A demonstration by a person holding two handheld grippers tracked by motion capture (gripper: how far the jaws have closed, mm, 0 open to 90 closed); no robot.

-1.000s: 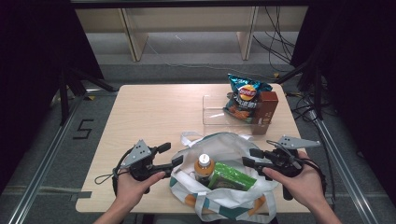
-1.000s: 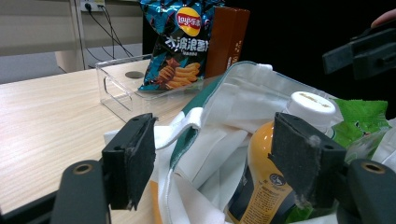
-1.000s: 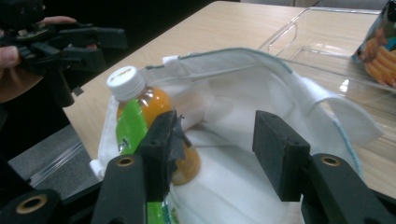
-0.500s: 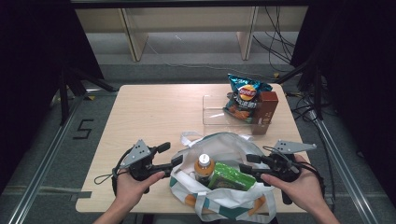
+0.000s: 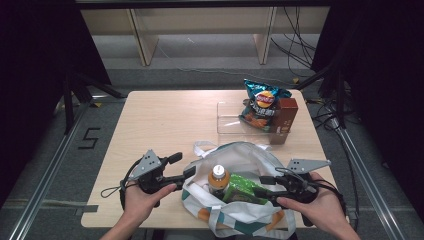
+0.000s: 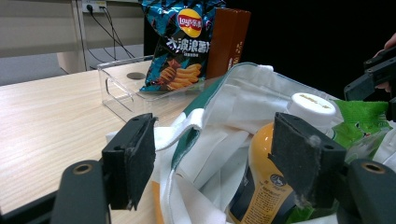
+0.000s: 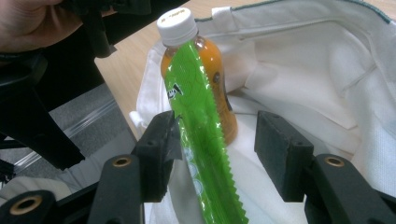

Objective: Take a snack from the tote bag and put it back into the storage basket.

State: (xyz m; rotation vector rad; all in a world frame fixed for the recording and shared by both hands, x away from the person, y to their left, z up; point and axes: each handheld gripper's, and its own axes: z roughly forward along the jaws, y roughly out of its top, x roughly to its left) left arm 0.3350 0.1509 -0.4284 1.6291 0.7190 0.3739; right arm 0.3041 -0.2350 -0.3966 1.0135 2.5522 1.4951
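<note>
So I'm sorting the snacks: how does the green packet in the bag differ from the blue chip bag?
The green packet lies in the white tote bag beside the orange bottle; the blue chip bag stands upright in the clear bin beside a brown box. The green packet is slim and flat, the blue chip bag puffed and larger. Both are sealed foil snack packs.

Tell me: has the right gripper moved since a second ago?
Yes, slightly. In the high view the right gripper has slid left over the white tote bag, toward the orange bottle, and down-frame away from the brown box. Its jaws straddle the green packet.
</note>
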